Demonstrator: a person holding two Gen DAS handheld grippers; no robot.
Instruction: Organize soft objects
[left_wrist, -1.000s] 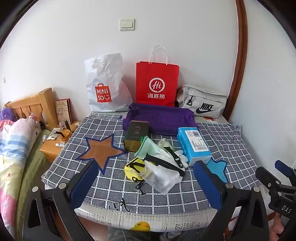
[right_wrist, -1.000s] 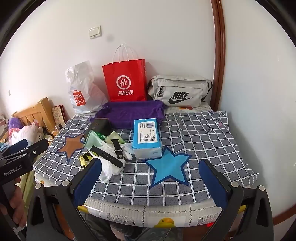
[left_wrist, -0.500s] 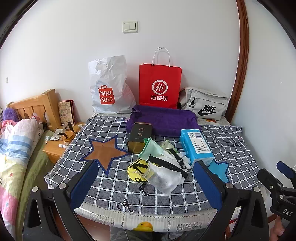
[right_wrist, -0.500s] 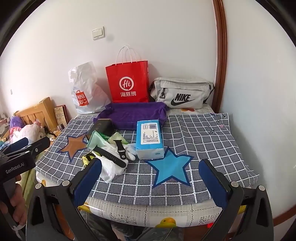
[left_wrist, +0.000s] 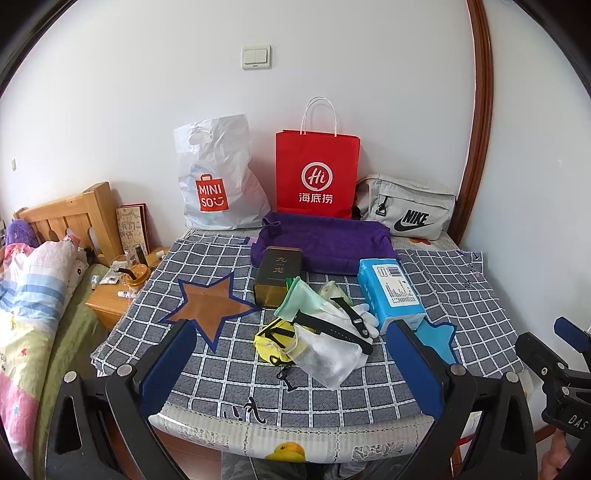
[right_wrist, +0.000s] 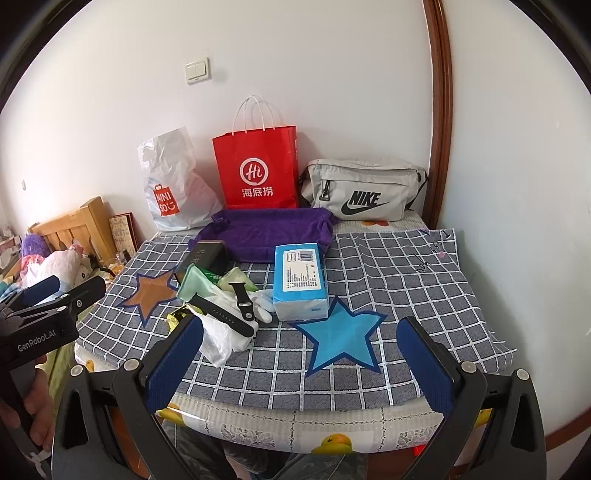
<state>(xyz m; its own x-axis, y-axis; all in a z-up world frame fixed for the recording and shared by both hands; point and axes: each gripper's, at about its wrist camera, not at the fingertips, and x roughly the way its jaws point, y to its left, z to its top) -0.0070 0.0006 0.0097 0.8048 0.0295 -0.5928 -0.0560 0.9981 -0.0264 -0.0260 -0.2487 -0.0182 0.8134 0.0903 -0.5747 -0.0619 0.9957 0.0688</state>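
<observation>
left gripper held at the near edge of the table, jaws wide apart, nothing between them; right gripper likewise spread wide and empty, also at the near edge. soft-object pile lies on the grey checked cloth, ahead of the left gripper at about 12 o'clock, between the lines of its two fingers but apart from them; from the right wrist view the same pile sits at about 11 o'clock, with its white plastic bag just behind the left finger, contact cannot be told. pile contents: yellow item at its 7 o'clock side, white bag in front, pale green cloth at the back, white glove at 3 o'clock, black watch strap draped across the top. blue tissue pack just beside the pile at its 3 o'clock, touching or nearly touching the glove. dark tin directly behind the pile at 11 o'clock. purple towel folded behind tin and tissue pack. against the wall, 9 to 3 o'clock: white miniso bag, red paper bag, grey nike pouch. brown star patch at 9 o'clock of the pile, blue star patch between the right gripper's fingers, further in
</observation>
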